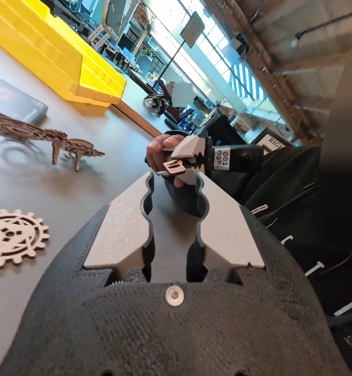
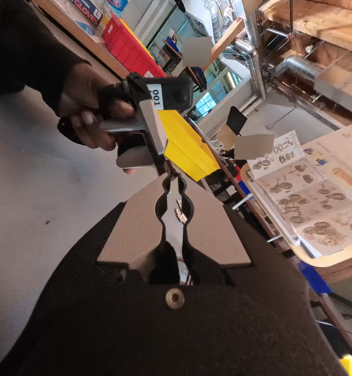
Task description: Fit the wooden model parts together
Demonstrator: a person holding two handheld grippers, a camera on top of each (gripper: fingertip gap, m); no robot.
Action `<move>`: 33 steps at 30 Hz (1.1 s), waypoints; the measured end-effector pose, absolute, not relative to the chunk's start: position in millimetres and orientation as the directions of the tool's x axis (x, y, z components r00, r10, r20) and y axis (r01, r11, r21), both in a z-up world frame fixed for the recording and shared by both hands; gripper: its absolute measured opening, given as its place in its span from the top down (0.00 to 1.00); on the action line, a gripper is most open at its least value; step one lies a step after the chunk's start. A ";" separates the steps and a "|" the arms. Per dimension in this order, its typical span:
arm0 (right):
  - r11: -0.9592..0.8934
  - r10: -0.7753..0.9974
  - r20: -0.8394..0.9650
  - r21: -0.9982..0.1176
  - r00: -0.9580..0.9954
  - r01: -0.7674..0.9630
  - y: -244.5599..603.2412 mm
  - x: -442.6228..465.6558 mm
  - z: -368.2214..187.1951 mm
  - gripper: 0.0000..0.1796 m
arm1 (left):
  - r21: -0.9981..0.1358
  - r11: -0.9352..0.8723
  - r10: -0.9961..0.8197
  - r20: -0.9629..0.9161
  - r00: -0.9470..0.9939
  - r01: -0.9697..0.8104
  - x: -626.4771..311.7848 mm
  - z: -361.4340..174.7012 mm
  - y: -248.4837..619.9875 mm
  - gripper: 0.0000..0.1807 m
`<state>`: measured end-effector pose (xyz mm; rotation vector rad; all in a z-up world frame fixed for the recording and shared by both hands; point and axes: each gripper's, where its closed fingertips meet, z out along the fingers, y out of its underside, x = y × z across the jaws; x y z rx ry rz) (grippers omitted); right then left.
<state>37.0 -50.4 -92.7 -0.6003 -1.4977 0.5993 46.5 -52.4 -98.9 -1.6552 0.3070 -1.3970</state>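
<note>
The left gripper (image 1: 175,179) is held above the grey table (image 1: 114,183) with its fingers apart and nothing between them. At its twelve o'clock the right gripper (image 1: 186,165), fingers clamped, holds a small slotted wooden part (image 1: 174,167) at its tips. At nine o'clock a pale wooden gear (image 1: 12,237) lies flat, and at ten o'clock the part-built wooden model (image 1: 49,136) stands before a stack of yellow bins (image 1: 69,67).

A grey table (image 1: 114,142) carries a wooden gear (image 1: 10,236) at nine o'clock, a gear-built wooden model (image 1: 49,136) at ten, stacked yellow bins (image 1: 55,50) at eleven.
</note>
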 end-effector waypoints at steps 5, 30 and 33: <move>0.804 0.594 0.804 -0.594 0.022 0.017 -56.6 33.5 -93.8 0.98 | -0.753 -0.561 -0.681 0.656 0.325 0.343 49.5 -102.7 -54.0 0.92; -0.299 0.930 -0.337 -0.927 -0.150 0.228 -40.7 20.3 -114.1 0.97 | -0.913 -0.112 -0.598 -0.253 0.761 -0.392 30.7 -124.3 -37.0 0.92; -0.333 0.917 -0.372 -0.913 -0.145 0.234 -41.6 20.1 -114.3 0.97 | -0.895 -0.081 -0.574 -0.318 0.754 -0.439 30.6 -122.8 -36.6 0.92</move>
